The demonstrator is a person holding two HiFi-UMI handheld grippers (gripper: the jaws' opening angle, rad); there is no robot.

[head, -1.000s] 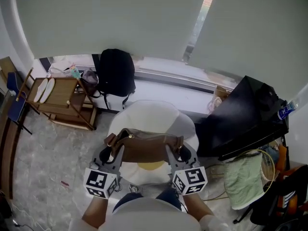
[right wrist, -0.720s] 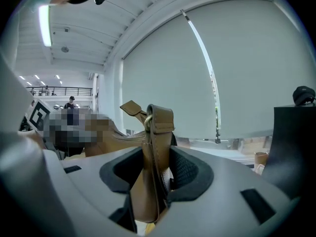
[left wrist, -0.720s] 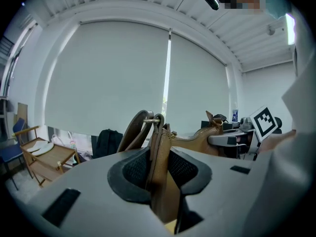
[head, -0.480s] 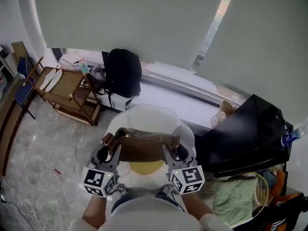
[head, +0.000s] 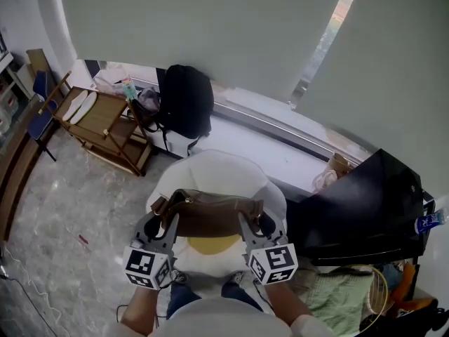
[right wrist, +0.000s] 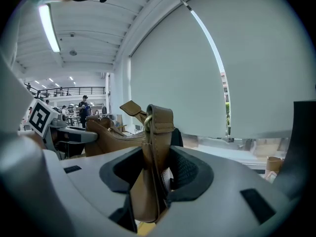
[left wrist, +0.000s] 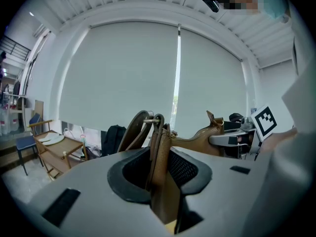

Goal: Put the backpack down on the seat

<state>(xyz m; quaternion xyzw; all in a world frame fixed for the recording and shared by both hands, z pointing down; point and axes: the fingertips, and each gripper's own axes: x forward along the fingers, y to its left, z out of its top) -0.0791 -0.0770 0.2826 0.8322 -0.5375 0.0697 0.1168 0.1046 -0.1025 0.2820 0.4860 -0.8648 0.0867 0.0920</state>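
Note:
A brown leather backpack [head: 208, 215] hangs stretched between my two grippers, just above the white round seat [head: 210, 168] with its yellow cushion [head: 213, 244]. My left gripper [head: 161, 221] is shut on the bag's left end, where the straps and metal ring [left wrist: 159, 147] stand between the pads. At the other end my right gripper [head: 255, 221] is shut on the strap tab [right wrist: 156, 152]. In the left gripper view the right gripper [left wrist: 233, 139] shows across the bag. The bag's underside is hidden.
A black backpack [head: 184, 101] leans at the window ledge behind the seat. A wooden rack [head: 98, 122] stands at the left. A large black case [head: 365, 203] and green cloth [head: 338, 302] lie at the right. Grey floor [head: 77, 202] lies open at the left.
Both grippers have kept hold of the bag's ends and carried it a little over the seat. The room has turned in the head view, and the rack and black backpack have shifted.

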